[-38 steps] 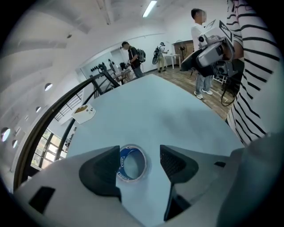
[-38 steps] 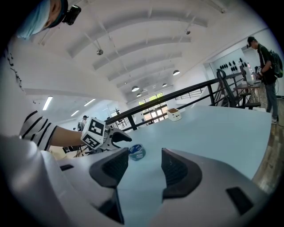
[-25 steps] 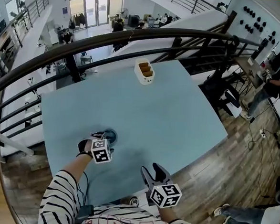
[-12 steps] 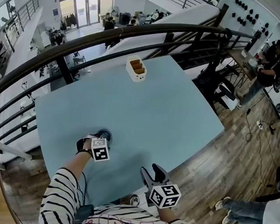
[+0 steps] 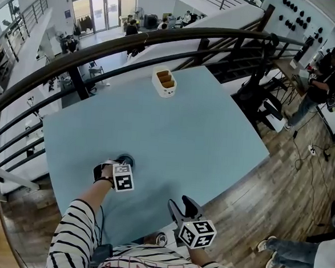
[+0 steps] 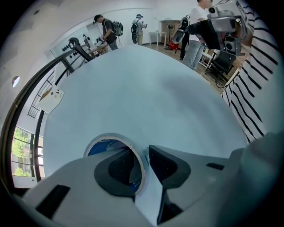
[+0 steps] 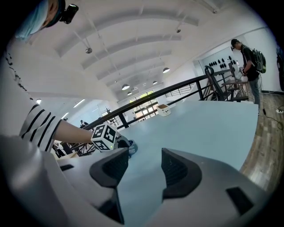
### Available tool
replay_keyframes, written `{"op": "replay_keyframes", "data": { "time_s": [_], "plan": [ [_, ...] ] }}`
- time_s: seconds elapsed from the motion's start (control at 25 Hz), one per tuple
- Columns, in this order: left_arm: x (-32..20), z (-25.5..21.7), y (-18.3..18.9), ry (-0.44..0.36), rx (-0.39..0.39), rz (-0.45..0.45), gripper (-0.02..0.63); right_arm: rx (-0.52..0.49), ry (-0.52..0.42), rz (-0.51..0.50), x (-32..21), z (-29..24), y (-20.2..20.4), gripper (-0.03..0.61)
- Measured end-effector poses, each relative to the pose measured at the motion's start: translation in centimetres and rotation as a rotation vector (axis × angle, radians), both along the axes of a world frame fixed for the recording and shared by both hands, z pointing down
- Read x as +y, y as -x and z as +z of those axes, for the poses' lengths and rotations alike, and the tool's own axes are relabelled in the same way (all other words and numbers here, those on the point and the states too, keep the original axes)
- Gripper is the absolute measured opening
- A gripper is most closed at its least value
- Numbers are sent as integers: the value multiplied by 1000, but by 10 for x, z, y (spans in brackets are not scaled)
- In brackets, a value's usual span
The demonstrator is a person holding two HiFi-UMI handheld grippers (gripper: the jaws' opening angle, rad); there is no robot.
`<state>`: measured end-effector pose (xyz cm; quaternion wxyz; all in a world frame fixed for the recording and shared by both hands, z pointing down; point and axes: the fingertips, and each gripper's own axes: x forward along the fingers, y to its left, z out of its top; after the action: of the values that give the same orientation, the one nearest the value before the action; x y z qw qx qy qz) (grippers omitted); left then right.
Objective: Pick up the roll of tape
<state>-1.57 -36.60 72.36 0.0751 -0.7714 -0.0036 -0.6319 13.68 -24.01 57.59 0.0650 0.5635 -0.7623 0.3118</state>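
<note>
The roll of tape (image 5: pixel 127 158) lies flat on the light blue table (image 5: pixel 201 138), a pale ring with a blue inside (image 6: pixel 103 145). My left gripper (image 5: pixel 121 166) points steeply down onto it. Its jaws (image 6: pixel 143 162) straddle the ring's wall, one pad inside the hole and the other just outside, and they are closing; a thin gap still shows at the wall. My right gripper (image 5: pixel 181 205) hovers open at the table's near edge, nothing between its pads (image 7: pixel 144 166). From there the roll (image 7: pixel 130 149) shows beside the left gripper's marker cube (image 7: pixel 105 137).
A white box with brown contents (image 5: pixel 165 82) stands at the table's far side. A dark curved railing (image 5: pixel 162 41) runs behind the table. Wooden floor (image 5: pixel 290 185) lies to the right, where a person (image 5: pixel 326 73) stands by a bench.
The left gripper has settled lower over the roll and now hides more of it. The right gripper has stayed where it was.
</note>
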Motion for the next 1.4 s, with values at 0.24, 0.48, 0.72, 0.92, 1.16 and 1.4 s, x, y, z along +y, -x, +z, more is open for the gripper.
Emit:
{"op": "replay_keyframes", "data": {
  "time_s": [0.24, 0.48, 0.72, 0.92, 1.16, 1.4],
  "plan": [
    [0, 3, 1, -10, -14, 6, 109, -2, -4, -17, -2, 1, 5, 227],
    [2, 4, 2, -56, -13, -9, 101, -1, -12, -27, 0, -1, 3, 227],
    [1, -9, -5, -123, 37, -40, 87, 2, -20, -44, 8, -2, 0, 227],
    [7, -34, -9, -164, 119, -117, 86, 6, -36, -77, 15, -8, 4, 227],
    [26, -62, -14, -216, 230, -223, 86, 10, -60, -126, 24, -13, 4, 227],
    [50, -92, -8, -289, 321, -309, 85, 14, -83, -173, 35, -19, 10, 227]
  ]
}}
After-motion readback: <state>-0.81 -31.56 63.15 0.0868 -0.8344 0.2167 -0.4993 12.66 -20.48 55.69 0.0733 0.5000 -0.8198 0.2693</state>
